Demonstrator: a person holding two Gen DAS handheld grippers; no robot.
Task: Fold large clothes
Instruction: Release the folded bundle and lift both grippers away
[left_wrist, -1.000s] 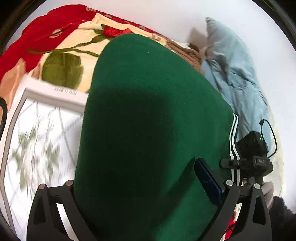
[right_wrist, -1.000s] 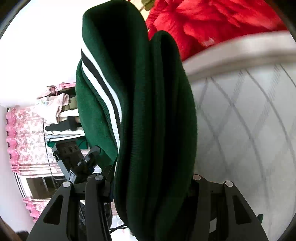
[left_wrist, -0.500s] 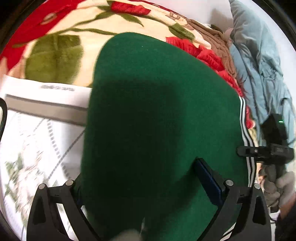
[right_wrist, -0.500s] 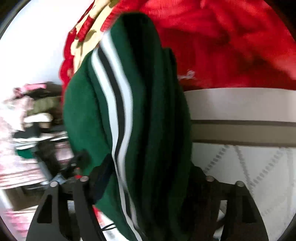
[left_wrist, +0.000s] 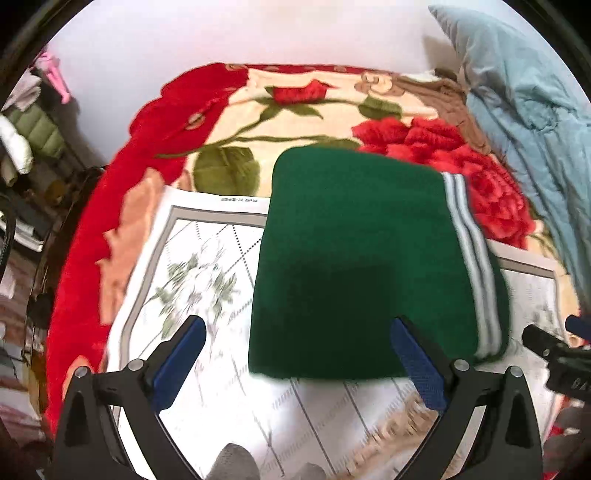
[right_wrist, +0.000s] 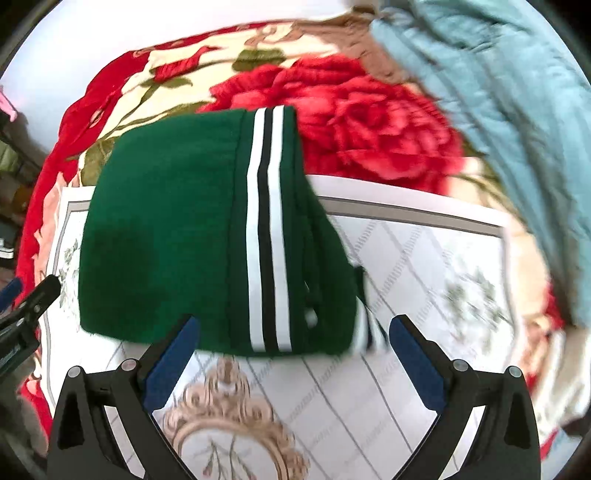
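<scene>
Now folded green garment (right_wrist: 177, 236) lies centre frame, just beyond both claws; right claw (right_wrist: 291, 332) opening, empty, nearer striped edge; left claw (left_wrist: 295, 332) apart, empty.

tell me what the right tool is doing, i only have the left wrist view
Observer: The right tool has its jaws opening with nothing gripped. The green garment lies on the white sheet below it.
Operator: is the fold's right edge tidy
Observer: Not fully. A striped cuff pokes out at the near right corner.
Operator: anything else loose there
Observer: What looks like a dark cord runs down that edge.
</scene>
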